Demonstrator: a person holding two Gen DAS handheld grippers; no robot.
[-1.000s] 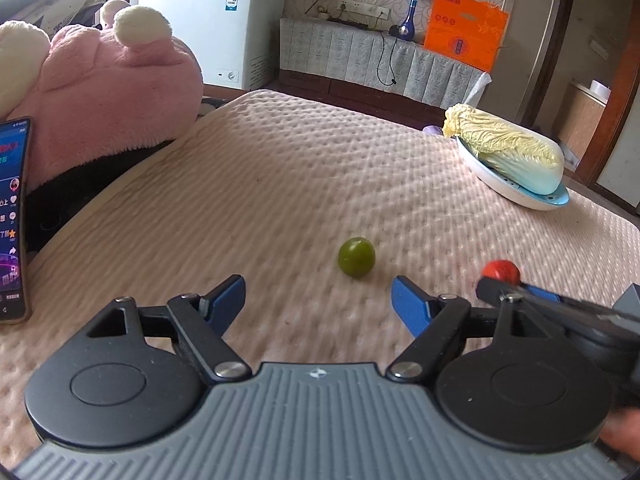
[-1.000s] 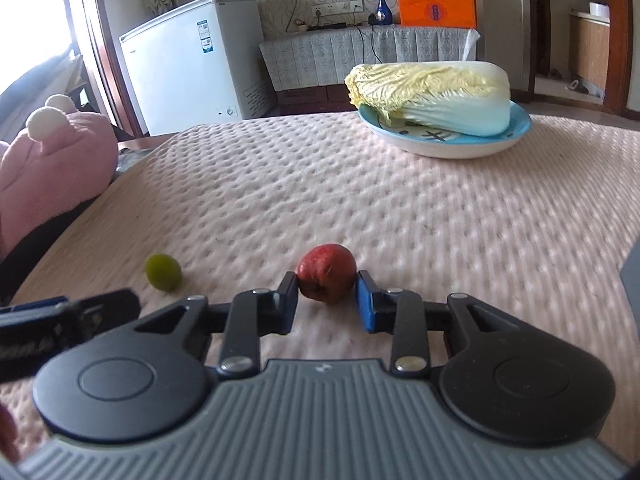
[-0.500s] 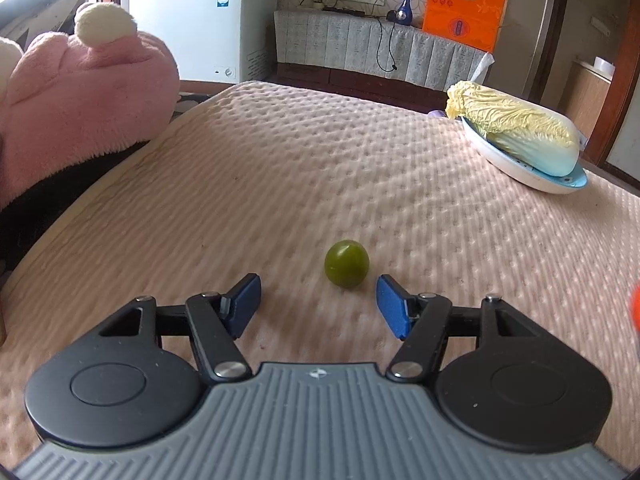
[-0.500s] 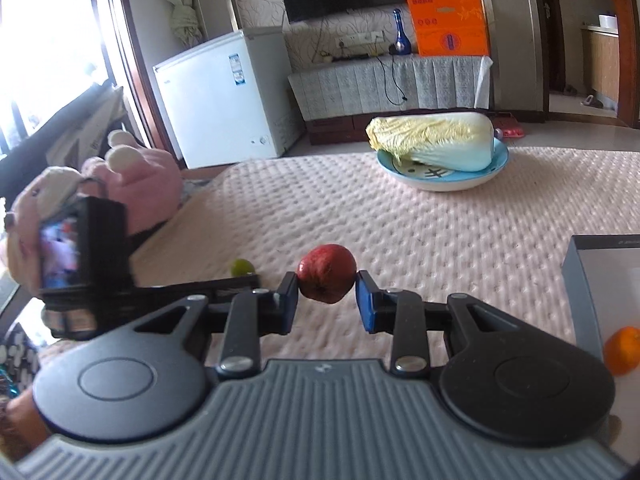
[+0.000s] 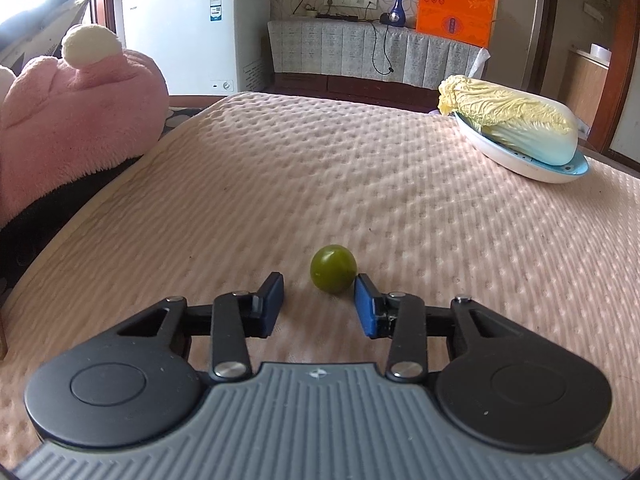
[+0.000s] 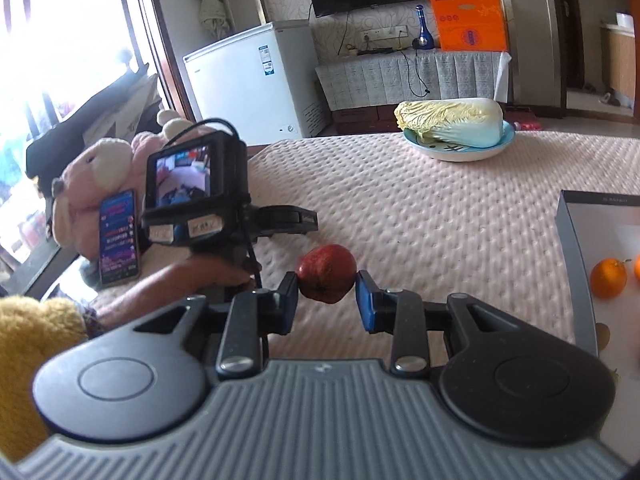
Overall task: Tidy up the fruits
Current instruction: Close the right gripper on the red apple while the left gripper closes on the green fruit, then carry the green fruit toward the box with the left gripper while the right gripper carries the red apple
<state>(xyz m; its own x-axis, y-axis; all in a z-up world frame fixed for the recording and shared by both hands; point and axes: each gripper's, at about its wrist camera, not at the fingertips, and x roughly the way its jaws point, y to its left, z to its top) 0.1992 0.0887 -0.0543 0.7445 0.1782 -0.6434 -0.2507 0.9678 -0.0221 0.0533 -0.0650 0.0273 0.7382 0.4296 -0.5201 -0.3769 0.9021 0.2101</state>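
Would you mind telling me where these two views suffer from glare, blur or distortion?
Right wrist view: the window is blown out white, and the mattress is slightly smeared. Left wrist view: sharp and evenly lit; fisheye bends the freezer and door frames.

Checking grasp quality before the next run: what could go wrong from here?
1. The left gripper is closing off-centre: the green fruit sits against the right finger, with a gap to the other, so it may roll or squirt out on the quilted cover.
2. The right gripper pinches the red fruit only at the fingertips; it could slip before reaching the box.
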